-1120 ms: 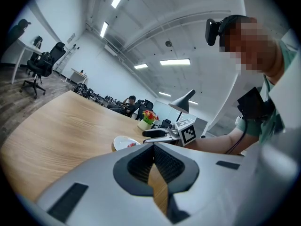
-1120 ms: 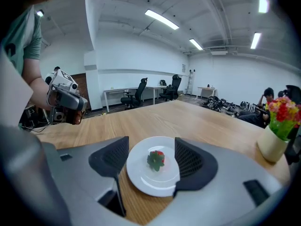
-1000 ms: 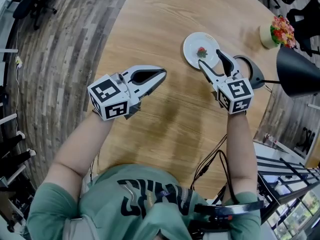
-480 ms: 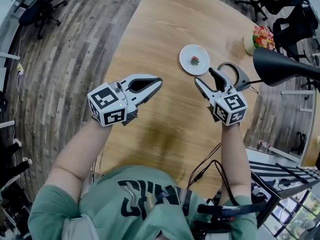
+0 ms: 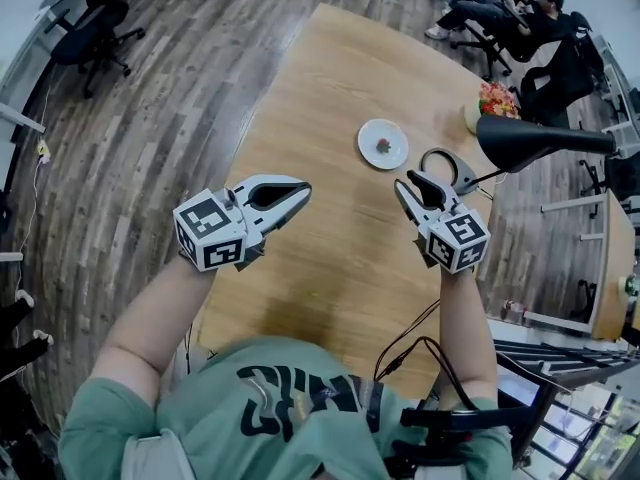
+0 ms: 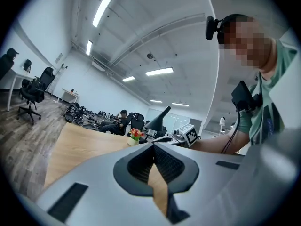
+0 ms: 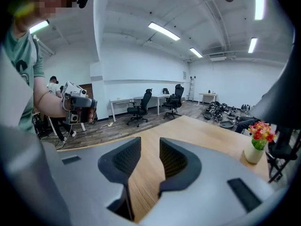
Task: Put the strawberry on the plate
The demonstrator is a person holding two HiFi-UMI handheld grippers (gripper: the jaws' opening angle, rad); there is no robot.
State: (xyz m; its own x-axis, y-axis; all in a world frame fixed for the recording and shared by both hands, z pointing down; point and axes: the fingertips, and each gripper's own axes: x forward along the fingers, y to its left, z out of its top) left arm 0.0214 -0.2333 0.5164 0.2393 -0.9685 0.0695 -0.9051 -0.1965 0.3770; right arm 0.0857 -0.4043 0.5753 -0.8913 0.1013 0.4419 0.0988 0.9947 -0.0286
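Red on white: the strawberry [image 5: 383, 146] sits on the plate [image 5: 368, 134], upper centre of the head view, so the task looks done. The left gripper [image 5: 303, 184] has its jaws pressed together. The right gripper [image 5: 408, 178] has just been closing its jaws, gapped around nothing. A good retreat stays clear of plate and lamp [image 5: 530, 138]. The berry's axis and heading are too small to tell.

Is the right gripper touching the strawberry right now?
Apart. Head view: strawberry lies on the plate, bare table between it and the right gripper, whose jaws have just been closing on nothing.
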